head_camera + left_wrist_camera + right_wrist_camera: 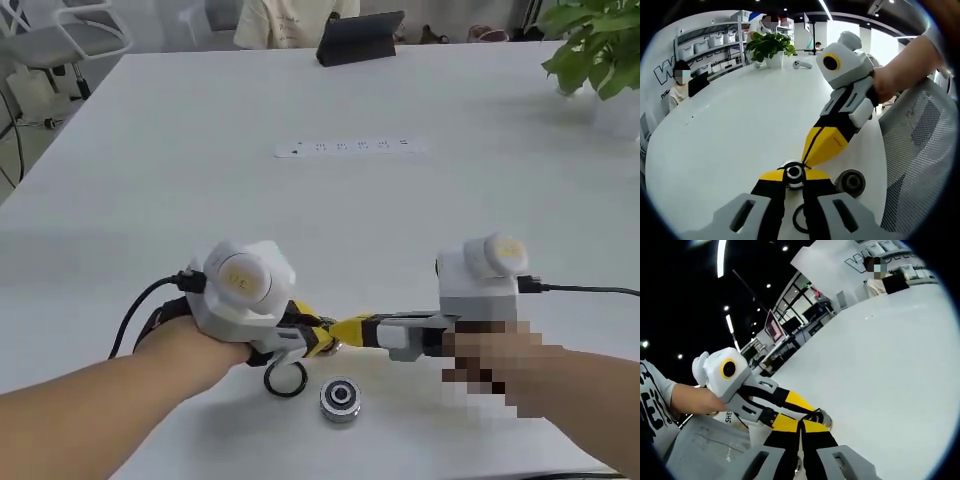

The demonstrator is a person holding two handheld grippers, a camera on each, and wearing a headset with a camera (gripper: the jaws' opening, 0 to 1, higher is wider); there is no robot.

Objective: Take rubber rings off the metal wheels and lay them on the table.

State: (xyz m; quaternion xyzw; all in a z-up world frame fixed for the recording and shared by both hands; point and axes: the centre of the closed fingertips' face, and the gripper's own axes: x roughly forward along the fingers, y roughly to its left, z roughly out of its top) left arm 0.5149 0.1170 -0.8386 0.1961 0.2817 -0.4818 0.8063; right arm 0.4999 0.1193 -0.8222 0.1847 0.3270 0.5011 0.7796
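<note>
Currently held: one metal wheel [794, 173], up off the table [300, 200].
Left gripper [793, 176]: clenched on that wheel, one yellow jaw on each side of it.
Right gripper [809, 156]: jaws pressed together to a thin dark line, tips touching the upper edge of the held wheel. I cannot tell whether rubber is nipped between them.
Loose rubber ring [285, 378]: black, lying flat on the table just under the left gripper.
Second wheel [341, 397]: stands on the table just beside the loose ring, apart from both grippers.
Head view adds: the layout, with ring and second wheel side by side at the near edge, and a power strip [350, 147] well apart toward the far side.
Left gripper view adds: the clamp on the wheel seen straight on, with the right gripper coming in from above.
Right gripper view adds: the two pairs of jaws meeting at an angle at the wheel.
</note>
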